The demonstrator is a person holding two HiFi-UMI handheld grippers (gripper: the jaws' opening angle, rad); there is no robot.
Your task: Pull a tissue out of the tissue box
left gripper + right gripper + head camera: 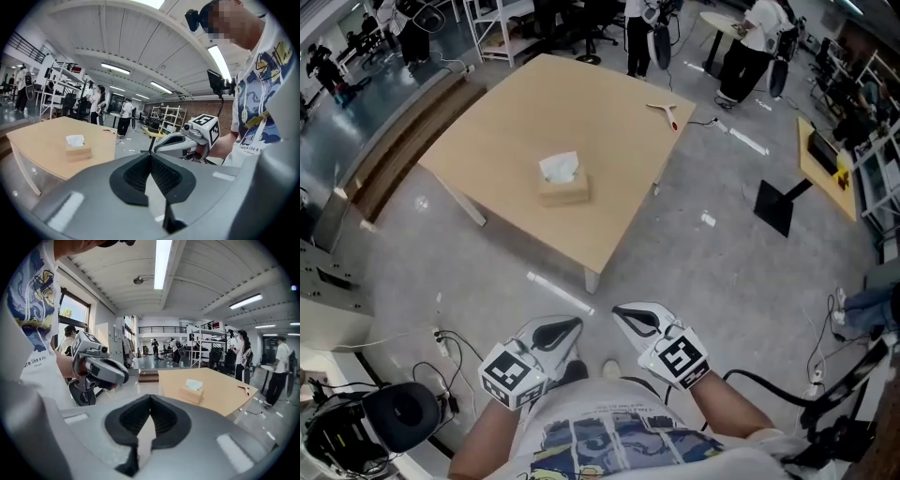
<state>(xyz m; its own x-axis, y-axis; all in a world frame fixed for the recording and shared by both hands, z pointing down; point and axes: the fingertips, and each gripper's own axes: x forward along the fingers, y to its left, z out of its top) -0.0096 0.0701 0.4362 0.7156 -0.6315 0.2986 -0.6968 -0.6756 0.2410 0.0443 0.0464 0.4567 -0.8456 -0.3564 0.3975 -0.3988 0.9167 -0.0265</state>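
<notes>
The tissue box (563,189) sits near the middle of a light wooden table (534,103), well away from both grippers and far ahead of the person (609,441) who holds them. A white tissue (559,167) stands up out of the slot in its top, crumpled and upright. Nothing touches the box; the tabletop around it is bare wood. On the far right corner of the table lies a small T-shaped tool (664,111) with a red end, well apart from the box.

The person stands on the grey floor (703,272) off the near corner of the table, with both grippers held close in front of the body. The left gripper (569,327) and the right gripper (625,315) point forward toward the table, side by side with a gap between them, each with its marker cube nearest the person's hands.

In the left gripper view the black jaws are pressed together at their tips and hold nothing; the box shows small at the left of that view, on the table beyond. The right gripper view shows the same — jaws clenched tip to tip, empty, with the box beyond them and a little to the right.

Cables (455,352) trail on the floor at the near left. Several people (750,42) stand at the far right of the room, past the table.
</notes>
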